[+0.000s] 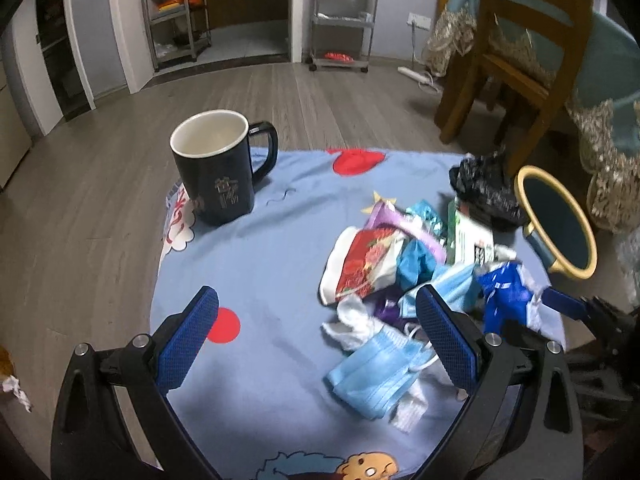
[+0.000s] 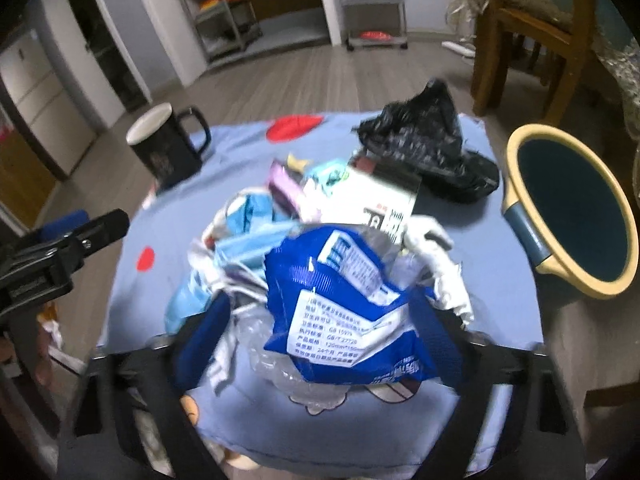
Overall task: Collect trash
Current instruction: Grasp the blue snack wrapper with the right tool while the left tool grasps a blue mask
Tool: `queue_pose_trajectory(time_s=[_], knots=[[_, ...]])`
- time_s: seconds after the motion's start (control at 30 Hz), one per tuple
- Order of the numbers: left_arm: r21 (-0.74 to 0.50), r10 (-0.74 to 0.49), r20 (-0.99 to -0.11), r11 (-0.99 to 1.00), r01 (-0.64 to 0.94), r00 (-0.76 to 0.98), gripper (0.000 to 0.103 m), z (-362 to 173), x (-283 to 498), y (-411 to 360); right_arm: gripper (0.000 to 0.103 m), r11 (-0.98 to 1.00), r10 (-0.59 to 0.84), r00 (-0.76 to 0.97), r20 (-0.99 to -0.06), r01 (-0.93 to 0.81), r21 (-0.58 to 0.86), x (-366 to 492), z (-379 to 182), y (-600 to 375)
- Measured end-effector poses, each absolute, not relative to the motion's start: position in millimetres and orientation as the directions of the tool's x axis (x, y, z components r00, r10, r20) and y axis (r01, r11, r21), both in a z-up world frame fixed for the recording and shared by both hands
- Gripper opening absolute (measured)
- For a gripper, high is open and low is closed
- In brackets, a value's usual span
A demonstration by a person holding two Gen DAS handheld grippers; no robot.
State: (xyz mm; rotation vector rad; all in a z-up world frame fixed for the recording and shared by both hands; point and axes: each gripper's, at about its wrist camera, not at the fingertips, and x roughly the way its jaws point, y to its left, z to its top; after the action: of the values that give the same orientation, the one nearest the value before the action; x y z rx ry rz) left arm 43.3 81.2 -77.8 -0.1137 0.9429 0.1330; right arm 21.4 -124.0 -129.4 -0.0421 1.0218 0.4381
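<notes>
glossy blue plastic wrapper [image 2: 344, 304], crinkled black plastic bag [image 2: 428, 140], matt cloth tablecloth [image 1: 272, 240]

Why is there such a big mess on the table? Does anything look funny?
Yes. Wrappers, a crumpled face mask and a blue packet lie heaped on the table beside the bin, not in it. The mug stands tidy and upright.

We see a loose heap of trash [image 1: 404, 280] on the blue cloth: crumpled blue face masks [image 1: 380, 376], a red snack wrapper [image 1: 366, 270], white tissue [image 1: 352, 320], a blue-and-white packet [image 2: 344, 300], a crumpled black bag [image 2: 424, 140].
</notes>
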Motion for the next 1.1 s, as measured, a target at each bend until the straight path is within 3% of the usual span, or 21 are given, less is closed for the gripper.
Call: queue_pose_trajectory(time_s=[0.03, 0.07, 0.23, 0.4, 0.9, 1.1], knots=[[-0.030, 0.064, -0.819, 0.988, -0.154, 0.570, 0.097, -81, 43, 79, 0.051, 0.916, 0.321, 0.435, -0.841, -0.370, 0.159, 23, -133, -123], [-0.024, 0.062, -0.824, 0.989, -0.144, 0.563, 0.097, -83, 43, 77, 0.045, 0.917, 0.317, 0.425, -0.848, -0.364, 0.161, 23, -135, -123], [0.024, 0.061, -0.847, 0.997, -0.076, 0.528, 0.097, -96, 42, 61, 0.034, 0.926, 0.324, 0.464, -0.824, -0.335, 0.175, 25, -125, -133], [0.006, 0.023, -0.880, 0.999, -0.037, 0.474, 0.095, -109, 42, 52, 0.032, 0.929, 0.337, 0.486, -0.806, -0.313, 0.199, 29, -119, -142], [0.064, -0.007, -0.916, 0.985, 0.163, 0.401, 0.064, -139, 50, 5, 0.031, 0.923, 0.356, 0.519, -0.777, -0.326, 0.205, 28, -108, -145], [0.135, 0.044, -0.921, 0.968, 0.212, 0.387, 0.034, -149, 57, -5, 0.031, 0.921, 0.358, 0.526, -0.772, -0.334, 0.200, 28, -107, -146]])
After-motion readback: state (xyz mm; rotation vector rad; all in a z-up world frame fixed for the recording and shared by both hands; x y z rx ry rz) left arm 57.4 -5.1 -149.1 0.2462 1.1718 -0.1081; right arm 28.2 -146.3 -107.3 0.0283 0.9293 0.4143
